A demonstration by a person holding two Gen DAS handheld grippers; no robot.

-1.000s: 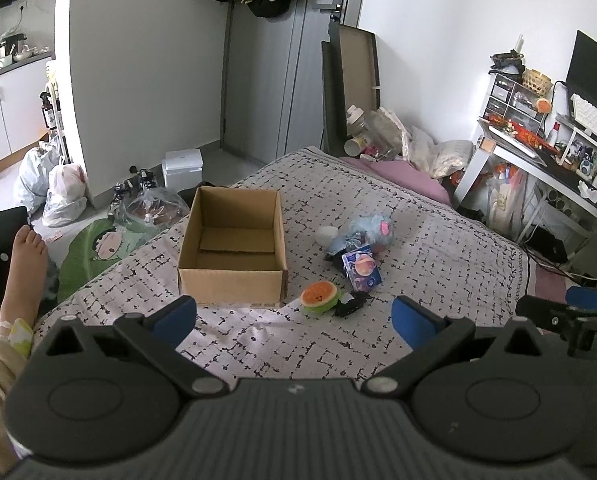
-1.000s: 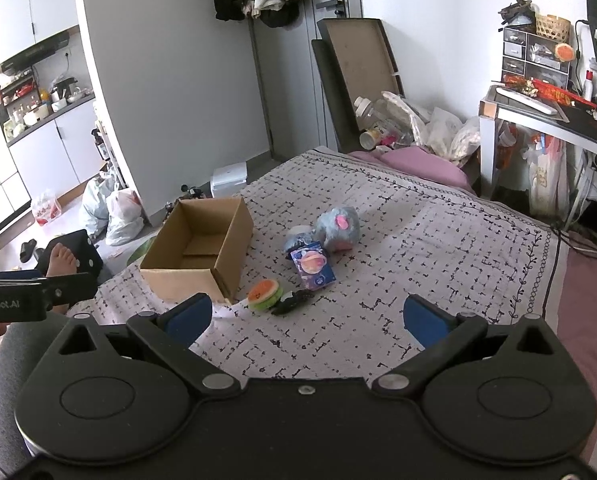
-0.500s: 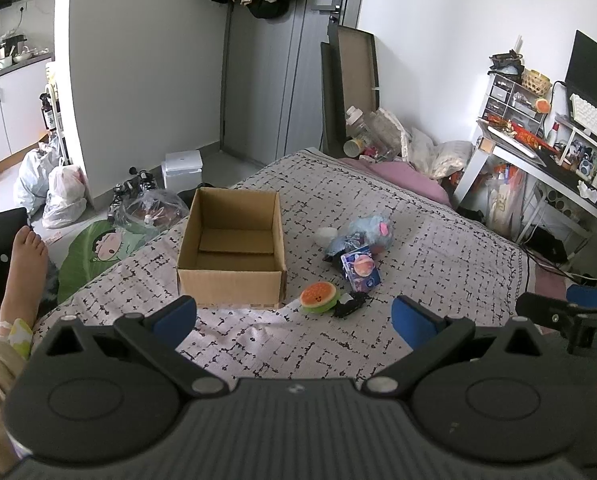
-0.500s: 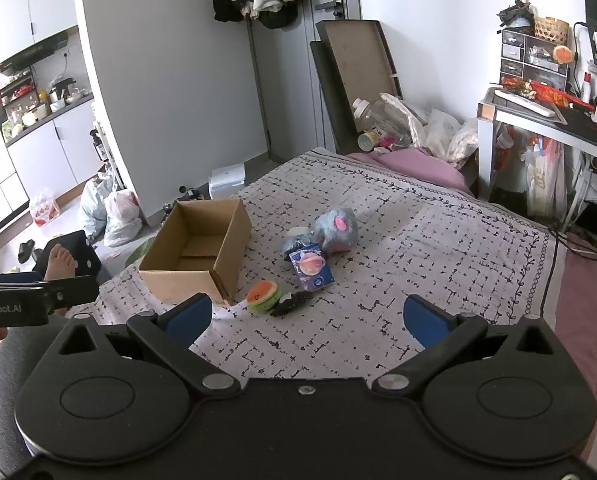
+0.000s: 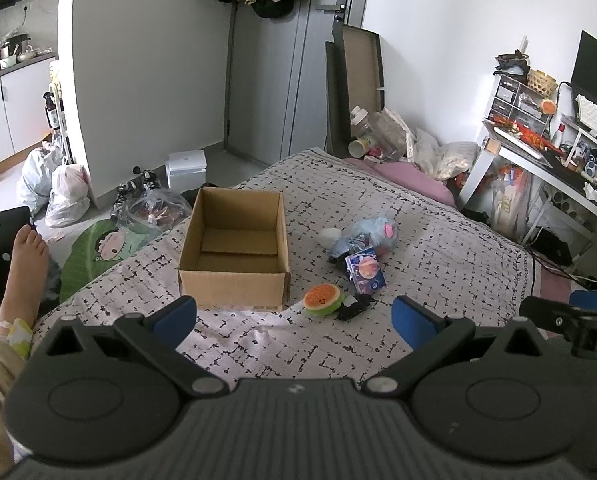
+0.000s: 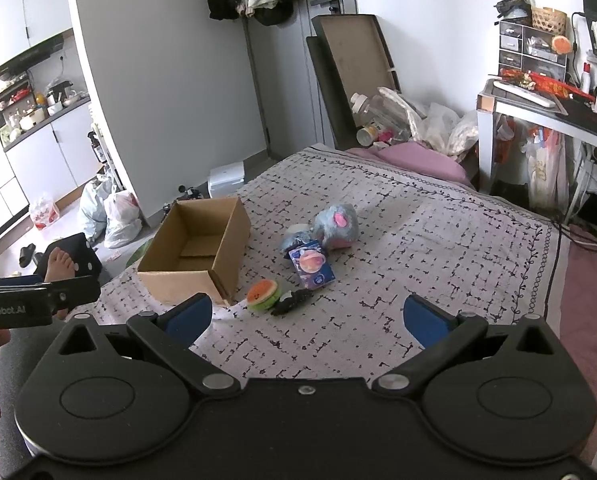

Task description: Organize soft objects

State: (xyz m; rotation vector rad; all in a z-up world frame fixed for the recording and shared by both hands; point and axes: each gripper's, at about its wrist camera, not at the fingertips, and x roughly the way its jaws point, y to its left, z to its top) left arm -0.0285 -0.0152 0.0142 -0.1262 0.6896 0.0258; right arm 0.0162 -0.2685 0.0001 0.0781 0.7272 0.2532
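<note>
An open, empty cardboard box [image 5: 234, 252] [image 6: 196, 254] stands on the patterned bed cover. Right of it lie a round orange-and-green burger plush [image 5: 323, 299] [image 6: 263, 295], a small black soft item [image 5: 354, 307] [image 6: 292, 301], a blue packet with a planet print [image 5: 364, 270] [image 6: 312, 264] and a grey-blue plush with a pink patch [image 5: 372, 232] [image 6: 336, 226]. My left gripper [image 5: 294, 318] is open and empty, well short of the objects. My right gripper [image 6: 306, 318] is open and empty, also short of them.
The bed cover [image 5: 438, 264] ends at a pink sheet edge [image 6: 586, 280] on the right. A bare foot [image 5: 24, 256] rests left of the bed. Bags [image 5: 64, 196] lie on the floor. A cluttered desk [image 5: 538, 152] stands at the right. Flat cardboard [image 5: 358, 80] leans by the door.
Both grippers stay open; the right wrist view has shifted slightly, so the box and toys sit a little further left in it. Nothing on the bed has moved.
</note>
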